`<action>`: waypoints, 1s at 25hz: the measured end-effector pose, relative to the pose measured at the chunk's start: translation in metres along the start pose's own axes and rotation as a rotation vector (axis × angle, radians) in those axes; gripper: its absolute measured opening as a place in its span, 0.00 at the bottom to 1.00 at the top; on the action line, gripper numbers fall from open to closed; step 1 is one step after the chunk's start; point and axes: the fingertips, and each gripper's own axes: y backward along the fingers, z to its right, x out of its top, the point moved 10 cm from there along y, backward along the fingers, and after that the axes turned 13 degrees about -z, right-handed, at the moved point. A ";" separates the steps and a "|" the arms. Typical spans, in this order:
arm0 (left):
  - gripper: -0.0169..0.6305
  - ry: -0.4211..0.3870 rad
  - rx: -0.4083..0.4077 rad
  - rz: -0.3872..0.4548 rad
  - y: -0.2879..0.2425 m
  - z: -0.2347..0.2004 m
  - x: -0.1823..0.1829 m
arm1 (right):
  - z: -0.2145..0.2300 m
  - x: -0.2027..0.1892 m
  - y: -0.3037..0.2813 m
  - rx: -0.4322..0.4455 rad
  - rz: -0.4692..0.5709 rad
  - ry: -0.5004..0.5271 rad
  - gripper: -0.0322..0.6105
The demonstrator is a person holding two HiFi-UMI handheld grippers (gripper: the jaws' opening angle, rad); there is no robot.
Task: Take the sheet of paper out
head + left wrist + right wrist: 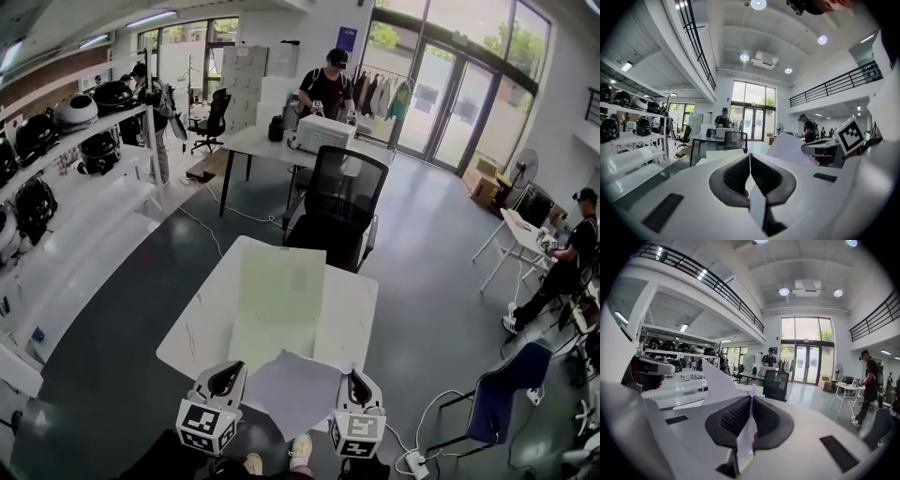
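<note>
The sheet of paper point(295, 394) is clenched at opposite edges by the jaws of the left gripper point(228, 374) and right gripper point(357, 381), above the near edge of the table point(349, 323).

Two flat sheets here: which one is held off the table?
The grey-white sheet of paper nearest the person, pinched at its sides by the left gripper and right gripper; the pale green sheet lies flat on the table.

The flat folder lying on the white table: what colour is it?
Pale green flat folder; the head view shows it best.
</note>
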 end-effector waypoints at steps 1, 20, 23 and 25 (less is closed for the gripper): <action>0.06 -0.003 -0.004 -0.003 0.005 0.003 -0.004 | -0.001 -0.007 0.009 -0.005 -0.004 -0.012 0.11; 0.06 -0.015 0.008 -0.016 0.026 0.057 -0.018 | 0.022 -0.040 0.054 0.017 0.020 -0.067 0.11; 0.06 -0.014 0.019 -0.021 0.029 0.054 -0.019 | 0.018 -0.040 0.054 0.024 0.021 -0.064 0.11; 0.06 -0.011 0.024 -0.022 0.028 0.054 -0.020 | 0.017 -0.040 0.052 0.025 0.021 -0.054 0.11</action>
